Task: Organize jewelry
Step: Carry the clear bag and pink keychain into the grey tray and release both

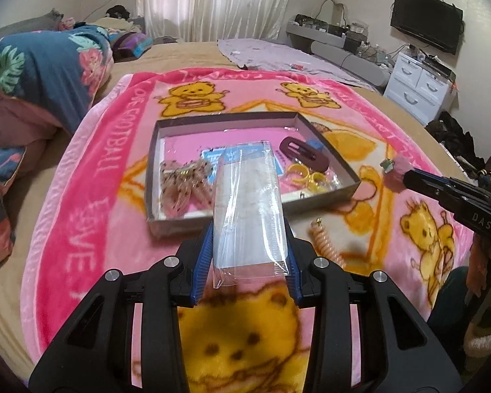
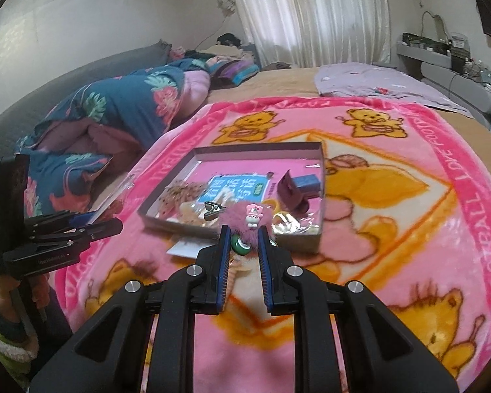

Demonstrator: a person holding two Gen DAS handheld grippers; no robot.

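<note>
A shallow cardboard box (image 1: 330, 193) lies on the pink bear blanket and holds a maroon hair clip (image 1: 302, 152), yellow rings (image 1: 307, 175), speckled clips (image 1: 183, 186) and a blue card. My left gripper (image 1: 248, 249) is shut on a clear plastic bag (image 1: 245, 209), held just before the box's near wall. My right gripper (image 2: 243, 232) is shut on a fluffy pink hair clip (image 2: 242, 217) with a small bear charm, held over the box's near edge (image 2: 298, 240). In the left wrist view it shows at the right (image 1: 397, 177). A peach spiral hair tie (image 1: 327, 242) lies on the blanket.
The blanket (image 1: 91, 170) covers a tan bed. A floral quilt (image 1: 39, 72) is heaped at the left. A green bead (image 2: 240, 245) and a white card (image 2: 186, 249) lie under the right gripper. White drawers (image 1: 419, 85) and a TV stand at the far right.
</note>
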